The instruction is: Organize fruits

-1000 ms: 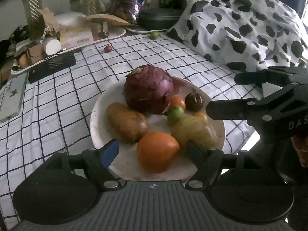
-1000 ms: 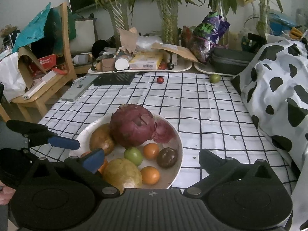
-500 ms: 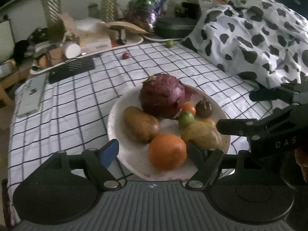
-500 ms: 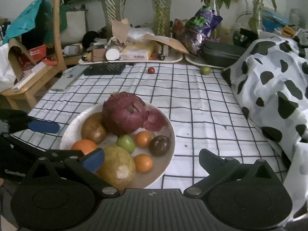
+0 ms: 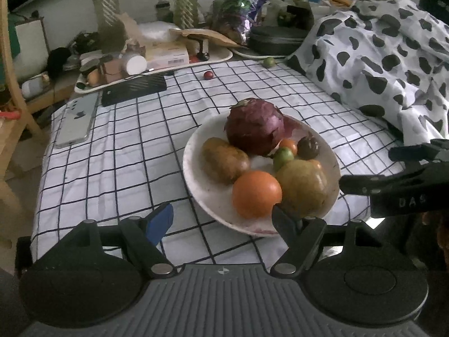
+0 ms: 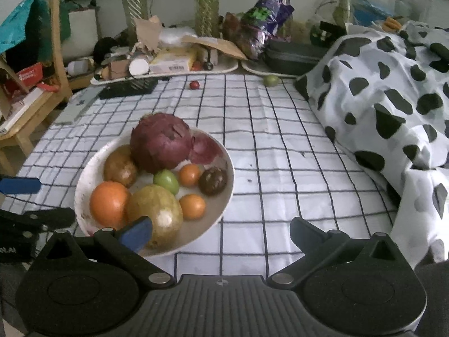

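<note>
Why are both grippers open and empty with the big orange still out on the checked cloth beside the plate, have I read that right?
Not quite. The orange is not on the checked cloth; it lies on the white plate, at the near-left edge beside the potato, as the right wrist view shows. The rest holds: the left gripper and right gripper are both open and empty.

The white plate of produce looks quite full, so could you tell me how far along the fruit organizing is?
Most produce already sits on the white plate. Nothing is in hand: the left gripper and right gripper are both open. Left out on the checked cloth: a small red fruit and a small green fruit.
</note>
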A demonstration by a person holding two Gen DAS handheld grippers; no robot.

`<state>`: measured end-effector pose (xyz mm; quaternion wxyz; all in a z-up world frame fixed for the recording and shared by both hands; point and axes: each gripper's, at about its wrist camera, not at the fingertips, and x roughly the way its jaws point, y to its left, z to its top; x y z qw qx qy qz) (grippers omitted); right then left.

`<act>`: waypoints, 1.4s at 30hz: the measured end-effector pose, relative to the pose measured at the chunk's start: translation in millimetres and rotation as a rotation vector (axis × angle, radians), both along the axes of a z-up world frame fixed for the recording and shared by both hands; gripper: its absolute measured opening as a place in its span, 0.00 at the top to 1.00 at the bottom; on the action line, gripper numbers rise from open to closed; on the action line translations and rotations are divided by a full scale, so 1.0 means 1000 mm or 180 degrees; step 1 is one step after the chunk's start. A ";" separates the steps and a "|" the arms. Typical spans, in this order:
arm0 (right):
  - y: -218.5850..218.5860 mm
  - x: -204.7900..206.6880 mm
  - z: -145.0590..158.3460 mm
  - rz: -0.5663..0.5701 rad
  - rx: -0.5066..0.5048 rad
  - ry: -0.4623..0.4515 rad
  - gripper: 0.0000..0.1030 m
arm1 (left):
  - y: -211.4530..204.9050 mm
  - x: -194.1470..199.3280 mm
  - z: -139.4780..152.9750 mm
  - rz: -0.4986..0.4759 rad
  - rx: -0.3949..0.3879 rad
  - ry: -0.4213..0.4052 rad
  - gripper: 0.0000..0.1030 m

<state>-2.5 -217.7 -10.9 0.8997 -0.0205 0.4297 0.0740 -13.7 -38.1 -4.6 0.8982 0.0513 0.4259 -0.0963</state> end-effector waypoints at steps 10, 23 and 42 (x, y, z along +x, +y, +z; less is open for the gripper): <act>0.006 -0.001 -0.005 0.0023 -0.0121 0.0093 0.00 | 0.006 0.003 -0.007 0.0166 0.0047 0.0114 0.00; 0.006 0.002 -0.008 0.0021 -0.0140 0.0150 0.00 | 0.005 0.005 -0.009 0.0124 0.0020 0.0214 0.00; 0.007 0.001 -0.008 0.0028 -0.0146 0.0149 0.00 | 0.003 0.002 -0.008 0.0075 0.0110 0.0170 0.00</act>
